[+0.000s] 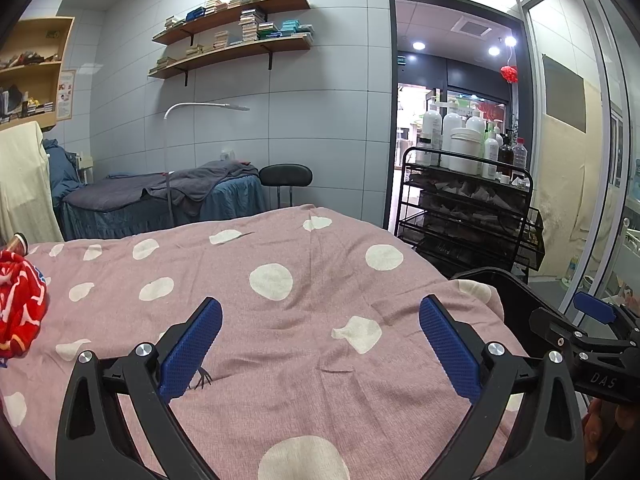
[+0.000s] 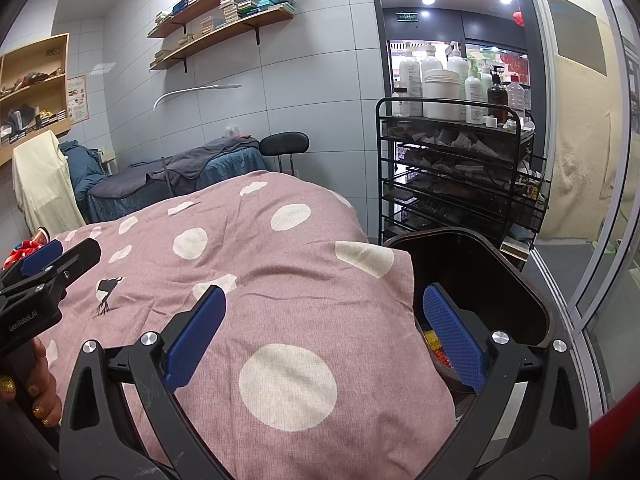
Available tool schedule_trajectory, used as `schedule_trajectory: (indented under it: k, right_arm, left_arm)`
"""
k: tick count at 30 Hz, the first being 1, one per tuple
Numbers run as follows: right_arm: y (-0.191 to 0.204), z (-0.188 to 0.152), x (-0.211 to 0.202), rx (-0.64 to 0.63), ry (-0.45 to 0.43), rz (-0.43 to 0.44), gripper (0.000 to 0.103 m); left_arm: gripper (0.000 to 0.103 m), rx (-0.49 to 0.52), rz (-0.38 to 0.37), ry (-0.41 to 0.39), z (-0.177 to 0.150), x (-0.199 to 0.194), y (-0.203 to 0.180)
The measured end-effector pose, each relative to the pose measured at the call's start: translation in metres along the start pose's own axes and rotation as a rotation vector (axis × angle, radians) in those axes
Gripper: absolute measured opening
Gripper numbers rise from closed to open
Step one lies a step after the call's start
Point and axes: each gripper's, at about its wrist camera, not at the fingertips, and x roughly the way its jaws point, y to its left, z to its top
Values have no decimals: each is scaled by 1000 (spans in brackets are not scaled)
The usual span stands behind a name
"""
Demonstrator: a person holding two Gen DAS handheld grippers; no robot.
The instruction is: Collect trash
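Both tongs, left [image 1: 320, 344] and right [image 2: 324, 336], gape empty; dark bin [image 2: 516, 276] holds colourful scraps [image 2: 434, 346].

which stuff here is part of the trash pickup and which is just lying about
Belongs to the job:
red crumpled wrapper at the bed's left edge
dark bin beside the bed, colourful scraps inside
left gripper and right gripper, both open and empty

Just lying about:
spotted pink cover
black cart of bottles
wall shelves
far bed

"DAS" is printed on the right tool [image 1: 596, 312]; "GenRobot.AI" runs along the left tool [image 2: 40, 256]. The wall signs are too blurred to read.
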Motion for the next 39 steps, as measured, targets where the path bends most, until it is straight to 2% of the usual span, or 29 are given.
schedule_trajectory:
  k: [4, 13, 39]
  right_arm:
    - [-1, -1, -2, 4, 1, -4, 98]
    - [0, -1, -2, 3, 1, -6, 98]
    - [-2, 0, -2, 20, 6, -23, 98]
  left_arm:
    - [98, -13, 4, 24, -1, 1, 0]
    - [98, -13, 23, 15, -3, -1, -1]
    - [98, 17, 8, 13, -3, -1, -10]
